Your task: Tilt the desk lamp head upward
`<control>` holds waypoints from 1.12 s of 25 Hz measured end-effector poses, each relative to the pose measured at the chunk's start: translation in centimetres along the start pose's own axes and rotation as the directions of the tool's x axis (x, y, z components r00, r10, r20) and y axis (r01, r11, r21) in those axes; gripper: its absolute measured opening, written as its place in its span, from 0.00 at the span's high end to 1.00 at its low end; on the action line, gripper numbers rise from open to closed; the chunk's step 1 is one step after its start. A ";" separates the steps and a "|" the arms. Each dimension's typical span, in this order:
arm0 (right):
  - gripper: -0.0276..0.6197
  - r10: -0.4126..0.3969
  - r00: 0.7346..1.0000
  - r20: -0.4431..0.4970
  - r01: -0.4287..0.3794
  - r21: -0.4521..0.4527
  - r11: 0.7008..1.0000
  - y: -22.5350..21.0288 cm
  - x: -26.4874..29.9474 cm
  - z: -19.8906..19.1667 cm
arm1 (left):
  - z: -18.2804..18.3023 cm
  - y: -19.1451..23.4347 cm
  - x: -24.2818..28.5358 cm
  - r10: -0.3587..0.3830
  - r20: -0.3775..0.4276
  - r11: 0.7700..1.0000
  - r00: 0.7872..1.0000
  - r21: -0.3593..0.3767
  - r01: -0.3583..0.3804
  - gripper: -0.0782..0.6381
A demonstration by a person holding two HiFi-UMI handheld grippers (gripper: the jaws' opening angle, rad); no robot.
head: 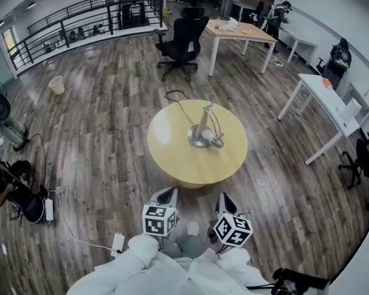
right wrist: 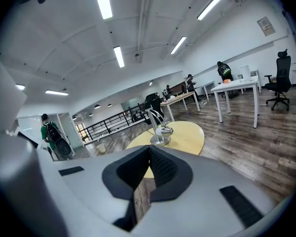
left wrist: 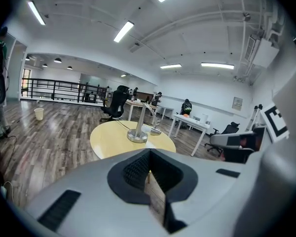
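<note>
Approach stage, with nothing touched yet.
Standing short of the round counter, with left tongs and right tongs both closed together, empty, held low and well apart from the desk lamp at the counter's middle. Lamp head drooped low, just beside the base. Next, by judgement: step closer, part one pair of tongs, close on the lamp head and swing it upward, perhaps pinning the base with the other.

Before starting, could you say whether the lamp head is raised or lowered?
Lowered: the lamp head sits low over the table, beside its base.
</note>
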State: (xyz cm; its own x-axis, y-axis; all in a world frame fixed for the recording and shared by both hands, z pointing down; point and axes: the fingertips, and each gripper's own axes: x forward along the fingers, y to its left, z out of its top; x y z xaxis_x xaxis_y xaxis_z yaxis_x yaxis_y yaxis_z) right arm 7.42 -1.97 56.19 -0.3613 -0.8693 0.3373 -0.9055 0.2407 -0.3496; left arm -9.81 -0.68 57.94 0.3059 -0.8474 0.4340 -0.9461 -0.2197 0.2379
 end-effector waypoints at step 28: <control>0.94 0.008 0.998 0.064 -0.010 0.031 0.999 -7.3 20.5 12.3 | 12.1 3.2 20.2 -0.002 -0.020 0.999 1.000 0.050 0.003 0.89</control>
State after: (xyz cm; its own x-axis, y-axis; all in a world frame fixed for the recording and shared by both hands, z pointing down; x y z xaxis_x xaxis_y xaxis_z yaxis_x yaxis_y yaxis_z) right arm 9.38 -26.84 54.91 -0.3532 -0.8934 0.2776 -0.8946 0.2357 -0.3797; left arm -7.92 -24.32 56.97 0.3096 -0.8370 0.4512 -0.9494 -0.2459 0.1952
